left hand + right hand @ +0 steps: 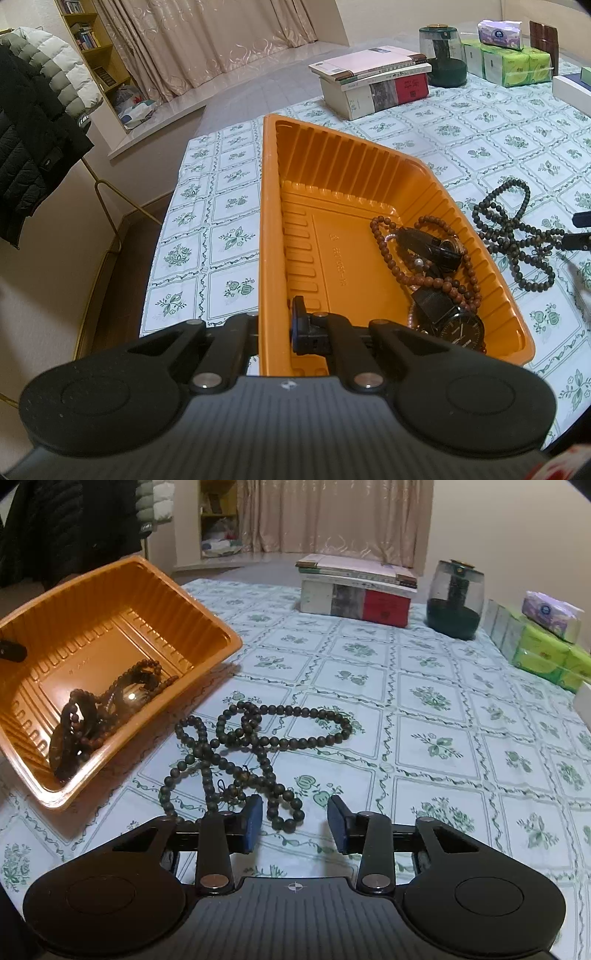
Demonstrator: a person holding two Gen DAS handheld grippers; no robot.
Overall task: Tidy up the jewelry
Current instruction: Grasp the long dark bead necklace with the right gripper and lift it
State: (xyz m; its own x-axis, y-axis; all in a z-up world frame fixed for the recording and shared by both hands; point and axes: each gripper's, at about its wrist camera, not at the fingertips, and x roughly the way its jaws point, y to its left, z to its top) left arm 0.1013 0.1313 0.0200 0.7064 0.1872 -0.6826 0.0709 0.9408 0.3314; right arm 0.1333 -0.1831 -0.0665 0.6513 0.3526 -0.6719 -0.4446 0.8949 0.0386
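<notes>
An orange plastic tray [325, 173] sits on the flower-patterned tablecloth. It holds brown bead strings [388, 251] and two dark watches [461, 328]. My left gripper [275, 326] is shut on the tray's near left wall, one finger inside and one outside. To the right of the tray a long dark bead necklace [258, 738] lies tangled on the cloth. My right gripper [295, 821] is low over the necklace's near end. Its blue pads stand apart and the nearest loop of beads lies between them, untouched.
At the back of the table are a stack of books [356, 589], a glass jar with a dark base [456, 598] and tissue packs [546, 642]. The table's left edge [162, 240] drops to the floor. Coats [33, 122] hang on a rack beyond it.
</notes>
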